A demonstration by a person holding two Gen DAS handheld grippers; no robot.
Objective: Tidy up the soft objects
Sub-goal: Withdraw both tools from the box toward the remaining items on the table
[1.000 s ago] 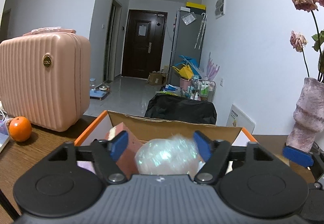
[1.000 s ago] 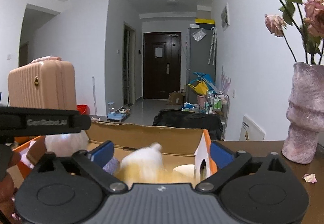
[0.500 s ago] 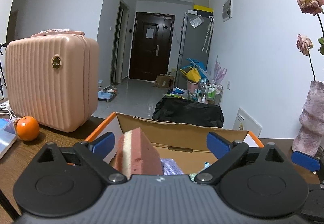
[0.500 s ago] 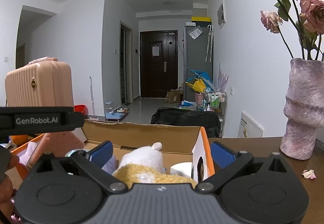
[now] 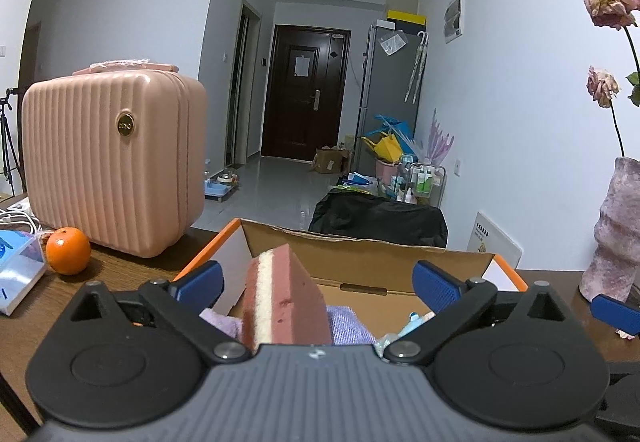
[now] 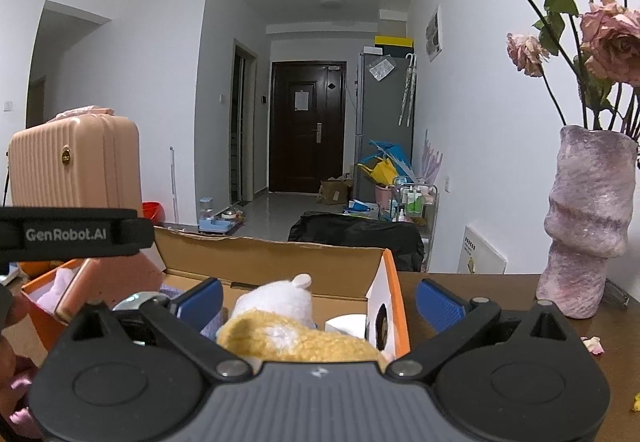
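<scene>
An open cardboard box (image 5: pixel 360 254) with orange edges stands on the brown table; it also shows in the right wrist view (image 6: pixel 280 258). Inside it stand a pink and white sponge (image 5: pixel 280 298) on edge, a purple cloth (image 5: pixel 348 322) and a yellow and white plush toy (image 6: pixel 288 326). My left gripper (image 5: pixel 316 286) is open and empty above the box, its fingers either side of the sponge without touching it. My right gripper (image 6: pixel 320 302) is open and empty above the plush toy at the box's right end.
A pink ribbed suitcase (image 5: pixel 112 162) and an orange (image 5: pixel 67 251) stand on the table to the left. A pink vase (image 6: pixel 584 226) with dried roses stands to the right, with petals (image 6: pixel 592 344) on the table. The left gripper's body (image 6: pixel 76 232) crosses the right wrist view.
My left gripper opened and let go of a shiny translucent ball, which is out of sight now. Both grippers rose and drew back a little. The plush toy lies still now.
</scene>
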